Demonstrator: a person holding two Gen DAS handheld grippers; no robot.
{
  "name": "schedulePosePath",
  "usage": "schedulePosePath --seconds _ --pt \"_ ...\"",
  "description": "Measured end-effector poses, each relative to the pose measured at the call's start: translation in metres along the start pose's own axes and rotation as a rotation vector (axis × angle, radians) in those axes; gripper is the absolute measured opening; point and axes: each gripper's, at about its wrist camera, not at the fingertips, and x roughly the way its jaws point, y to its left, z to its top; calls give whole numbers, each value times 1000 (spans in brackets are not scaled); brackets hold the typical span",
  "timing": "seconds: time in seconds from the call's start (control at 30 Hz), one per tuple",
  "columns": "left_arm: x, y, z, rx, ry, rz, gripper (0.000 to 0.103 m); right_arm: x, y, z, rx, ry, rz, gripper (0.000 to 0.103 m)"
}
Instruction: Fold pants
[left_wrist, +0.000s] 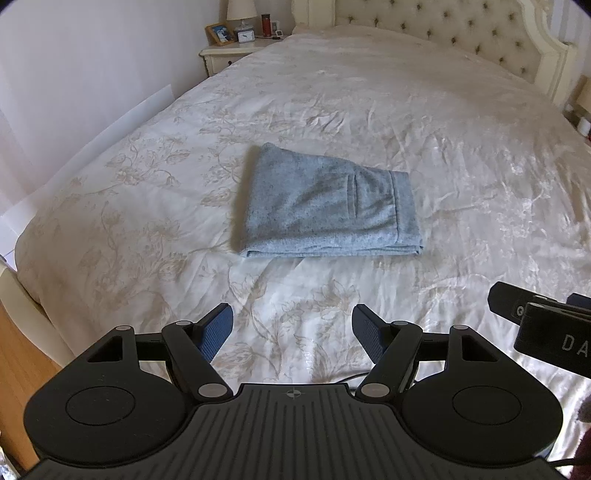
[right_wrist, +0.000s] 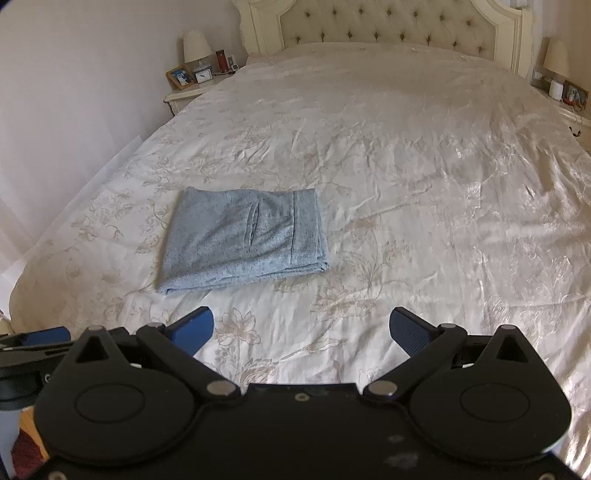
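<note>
Pants (left_wrist: 325, 206): grey knit, lying on the bedspread (left_wrist: 461, 155) toward the left half of the bed, already folded into a compact, roughly square stack. Layered edges line up along the near side; waistband and a pocket slit face up on the right part. Nothing rests on or against the bundle.

Left gripper (left_wrist: 291, 330): held above the bedspread on the near side of the pants, well clear of them, blue fingers spread apart, nothing between them. Right gripper (right_wrist: 301, 332): likewise over bare bedspread, to the right and nearer than the bundle, fingers spread wide and empty. Each gripper shows at the edge of the other's view, so the two sit side by side.

Judgement: the folding looks finished or very nearly so; this reads as the pull-back after the last fold. If anything remains, it calls for a light touch only, such as pressing the top layer flat or squaring the slightly skewed left edge without dragging the stack across the slippery cover.

Beyond: padded headboard (right_wrist: 399, 29), bedside table (left_wrist: 229, 53) with lamp, clock and photo frame.
</note>
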Motion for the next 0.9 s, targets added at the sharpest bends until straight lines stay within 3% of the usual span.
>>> schedulePosePath --seconds 0.9 --pt "9 -4 -3 -6 49 -2 70 15 8 1 15 31 26 103"
